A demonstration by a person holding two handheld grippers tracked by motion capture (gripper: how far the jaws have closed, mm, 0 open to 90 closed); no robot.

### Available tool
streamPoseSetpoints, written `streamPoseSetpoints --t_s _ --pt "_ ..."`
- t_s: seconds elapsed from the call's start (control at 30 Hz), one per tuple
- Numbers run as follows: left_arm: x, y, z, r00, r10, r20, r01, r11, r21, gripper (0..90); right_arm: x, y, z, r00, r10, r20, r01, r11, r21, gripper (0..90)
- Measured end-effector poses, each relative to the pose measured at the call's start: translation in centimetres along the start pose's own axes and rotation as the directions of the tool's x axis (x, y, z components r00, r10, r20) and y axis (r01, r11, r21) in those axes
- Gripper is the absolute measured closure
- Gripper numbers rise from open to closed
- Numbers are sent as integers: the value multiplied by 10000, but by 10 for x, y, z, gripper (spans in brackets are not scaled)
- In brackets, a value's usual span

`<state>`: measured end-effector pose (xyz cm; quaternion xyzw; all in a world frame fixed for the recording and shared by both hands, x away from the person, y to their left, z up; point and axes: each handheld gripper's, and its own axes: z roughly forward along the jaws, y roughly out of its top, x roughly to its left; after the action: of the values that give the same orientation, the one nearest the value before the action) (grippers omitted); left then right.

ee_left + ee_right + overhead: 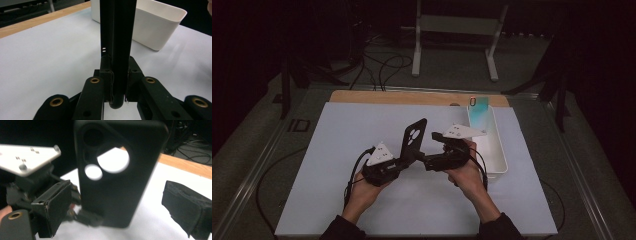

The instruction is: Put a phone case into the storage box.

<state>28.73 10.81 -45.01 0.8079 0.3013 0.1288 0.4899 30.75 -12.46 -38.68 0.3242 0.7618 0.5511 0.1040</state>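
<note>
A black phone case point(414, 135) with round camera holes stands upright above the white mat. My left gripper point(408, 158) is shut on its lower edge. In the left gripper view the case point(118, 37) runs up edge-on between the two pads, and the gripper point(119, 85) clamps its bottom end. My right gripper point(426, 161) comes in from the right, close to the same lower end. In the right gripper view its jaws point(120, 206) stand wide open, with the case point(117, 190) between or just beyond them, untouched by the pads.
A long white bin point(501, 150) lies at the right side of the mat, with a teal phone point(479, 106) leaning in its far end. The bin point(155, 27) also sits beyond the case. A wooden table edge point(412, 97) runs along the back.
</note>
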Motion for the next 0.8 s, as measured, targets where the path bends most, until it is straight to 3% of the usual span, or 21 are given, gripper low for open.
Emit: streamPoseSetpoints --t_s 0.23,0.5,0.8 --pt "-5 -2 2 9997 136 193 -136 9999 -2 809 4 12 7 9983 563 117 -556 9970 -538 92" --pt "-5 -1 -1 9994 119 327 -109 9995 -288 812 0 11 10 9949 902 450 -866 9933 -763 90" --pt "-9 -1 2 9969 176 762 -150 9993 -348 813 -4 9 12 9933 1137 202 -1118 9907 -771 89"
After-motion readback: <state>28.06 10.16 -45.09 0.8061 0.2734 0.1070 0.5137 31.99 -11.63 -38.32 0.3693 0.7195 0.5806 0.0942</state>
